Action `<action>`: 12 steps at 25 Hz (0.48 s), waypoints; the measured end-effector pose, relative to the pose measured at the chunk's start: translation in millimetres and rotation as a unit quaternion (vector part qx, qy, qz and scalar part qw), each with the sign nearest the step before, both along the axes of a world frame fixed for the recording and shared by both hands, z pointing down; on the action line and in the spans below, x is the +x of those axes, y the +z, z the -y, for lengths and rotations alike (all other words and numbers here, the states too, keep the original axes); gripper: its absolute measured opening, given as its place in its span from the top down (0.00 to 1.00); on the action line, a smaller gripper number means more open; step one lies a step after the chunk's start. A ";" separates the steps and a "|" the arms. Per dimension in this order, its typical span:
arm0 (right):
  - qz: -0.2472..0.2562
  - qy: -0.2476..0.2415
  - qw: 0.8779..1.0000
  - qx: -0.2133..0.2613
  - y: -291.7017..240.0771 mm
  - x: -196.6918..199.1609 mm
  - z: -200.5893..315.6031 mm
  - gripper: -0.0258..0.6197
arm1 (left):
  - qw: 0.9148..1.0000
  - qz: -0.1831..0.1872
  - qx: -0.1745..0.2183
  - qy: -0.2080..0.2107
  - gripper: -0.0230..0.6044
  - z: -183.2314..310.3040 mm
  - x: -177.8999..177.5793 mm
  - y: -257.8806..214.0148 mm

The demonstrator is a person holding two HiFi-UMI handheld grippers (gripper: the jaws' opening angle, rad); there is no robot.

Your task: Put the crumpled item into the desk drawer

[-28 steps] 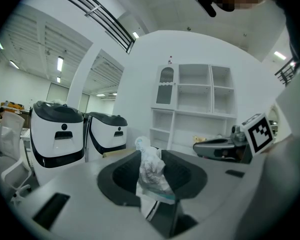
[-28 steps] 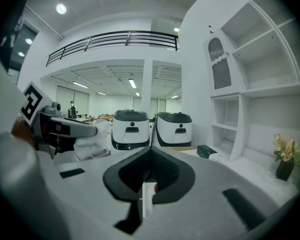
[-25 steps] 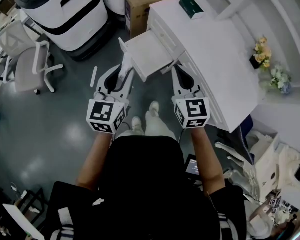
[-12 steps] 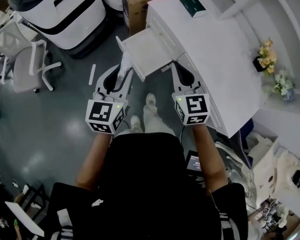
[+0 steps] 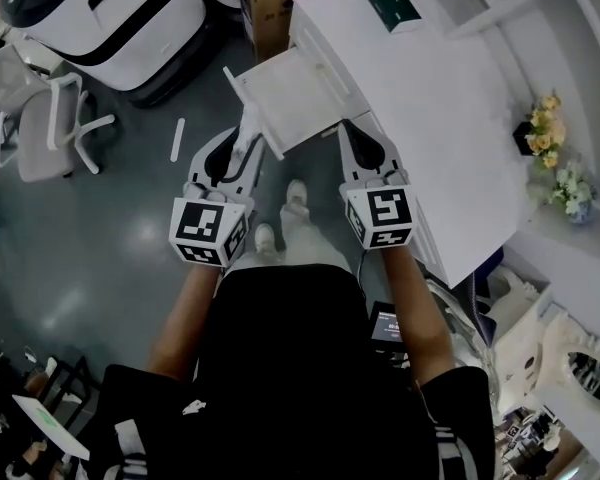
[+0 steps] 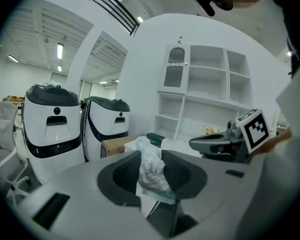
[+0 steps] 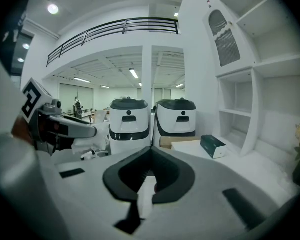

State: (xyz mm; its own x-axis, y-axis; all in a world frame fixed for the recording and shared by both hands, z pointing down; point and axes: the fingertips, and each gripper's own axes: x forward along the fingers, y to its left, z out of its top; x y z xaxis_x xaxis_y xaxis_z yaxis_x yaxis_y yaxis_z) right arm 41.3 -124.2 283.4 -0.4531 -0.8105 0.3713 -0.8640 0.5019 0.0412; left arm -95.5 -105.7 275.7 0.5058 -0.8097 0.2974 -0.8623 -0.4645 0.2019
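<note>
OK, left tool is clamped on the crumpled item, a white wad pinched between both jaws and poking out past the tips. It's held right at the front edge of the open drawer, near the left corner, not inside. The drawer is pulled out of the white bench. The right tool has its jaws together with nothing between them, and hangs by the drawer's right side against the bench front. A green box lies on the bench top, well apart from both tools.
</note>
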 end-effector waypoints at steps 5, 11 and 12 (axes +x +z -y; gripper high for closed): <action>-0.002 -0.006 1.000 -0.019 19.0 5.4 19.4 0.97 | 1.000 0.003 -0.018 0.003 0.79 19.8 12.2 19.9; -0.002 -0.017 0.999 -0.042 50.8 4.3 36.2 0.97 | 0.999 0.006 -0.047 0.004 0.79 36.3 20.4 60.1; -0.002 -0.018 0.999 -0.046 56.3 4.7 38.0 0.97 | 0.999 0.008 -0.052 0.004 0.79 37.8 21.8 66.7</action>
